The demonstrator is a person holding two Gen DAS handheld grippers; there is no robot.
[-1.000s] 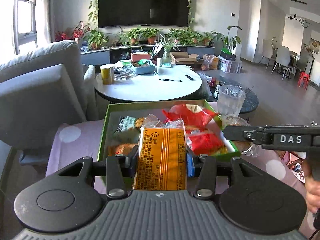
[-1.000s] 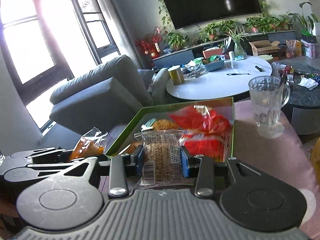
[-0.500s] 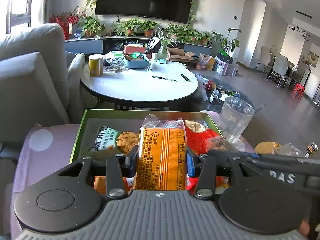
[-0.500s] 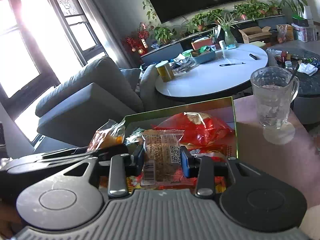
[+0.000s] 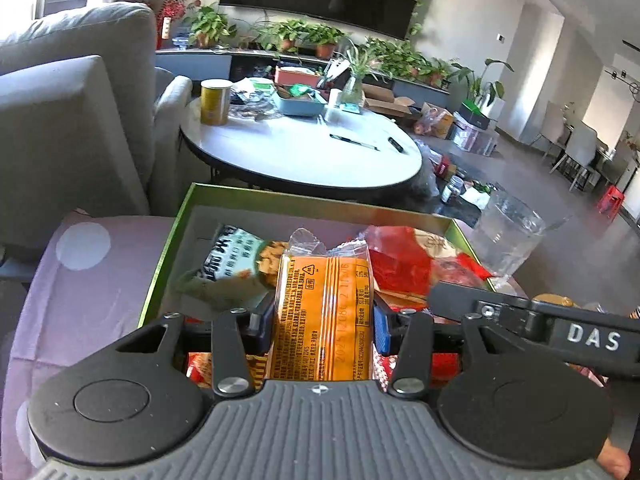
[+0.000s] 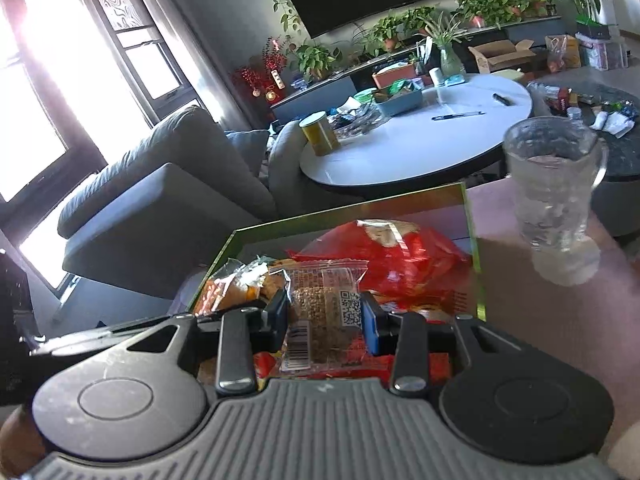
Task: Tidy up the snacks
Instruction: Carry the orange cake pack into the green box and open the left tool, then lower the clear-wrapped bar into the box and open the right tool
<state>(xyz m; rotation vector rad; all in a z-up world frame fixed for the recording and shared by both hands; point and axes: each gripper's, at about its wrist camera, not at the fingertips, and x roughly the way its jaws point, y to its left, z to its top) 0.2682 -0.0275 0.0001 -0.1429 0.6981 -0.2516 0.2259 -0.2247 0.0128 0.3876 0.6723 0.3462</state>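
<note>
Over the last second both hands had come forward and down over the green-rimmed cardboard box (image 5: 168, 256). The left gripper (image 5: 323, 322) had its jaws clamped on an orange printed snack packet (image 5: 324, 320), the right gripper (image 6: 325, 314) on a clear seed-bar packet (image 6: 324, 312); both packets hung above the snacks already in the box, probably ready to drop.

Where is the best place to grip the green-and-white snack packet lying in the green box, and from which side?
Grip the green-and-white snack packet across its free near-left part, coming from above on the box's open left side. It lies tilted there on bare floor; its right end is tucked behind the orange packet in the left gripper.
</note>
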